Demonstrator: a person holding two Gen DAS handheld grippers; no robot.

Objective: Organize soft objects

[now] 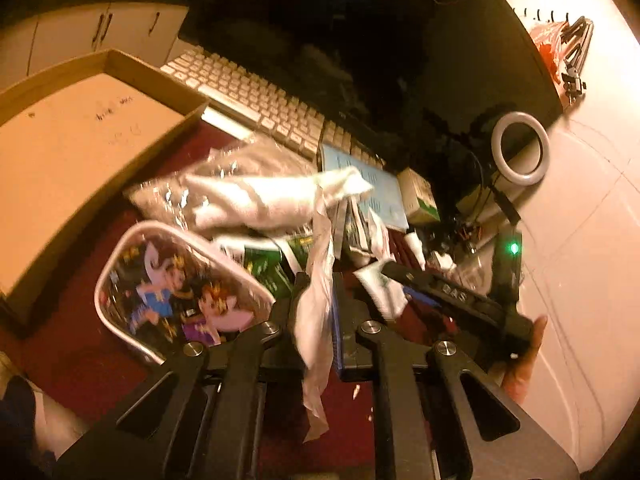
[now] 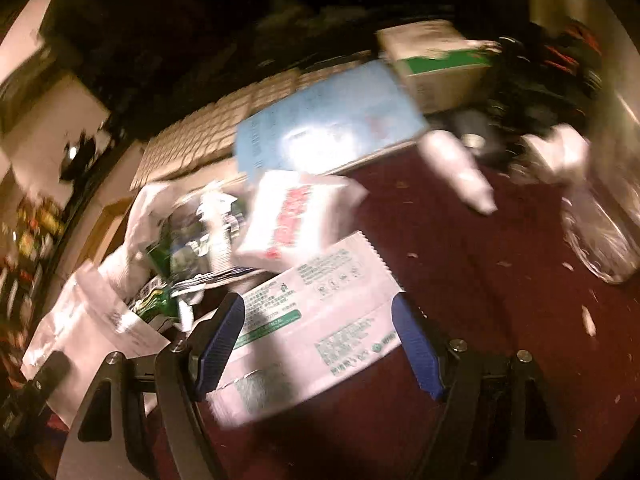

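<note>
In the left wrist view my left gripper (image 1: 318,292) is shut on a thin white plastic bag (image 1: 318,320) that hangs between its fingers. A cartoon-printed pouch (image 1: 176,292) lies to its left and a clear bag with white cloth (image 1: 256,200) lies ahead. My right gripper (image 1: 460,300) shows at the right, over the pile. In the right wrist view my right gripper (image 2: 320,336) is open, its blue pads either side of a white printed packet (image 2: 316,320). A red-and-white soft pack (image 2: 292,216) lies just beyond.
An open cardboard box (image 1: 80,152) stands at the left. A white keyboard (image 1: 256,100), a light blue book (image 2: 328,124), a green-and-white carton (image 2: 436,60), a ring light (image 1: 520,148) and a clear bottle (image 2: 600,236) surround the dark red mat (image 2: 500,280).
</note>
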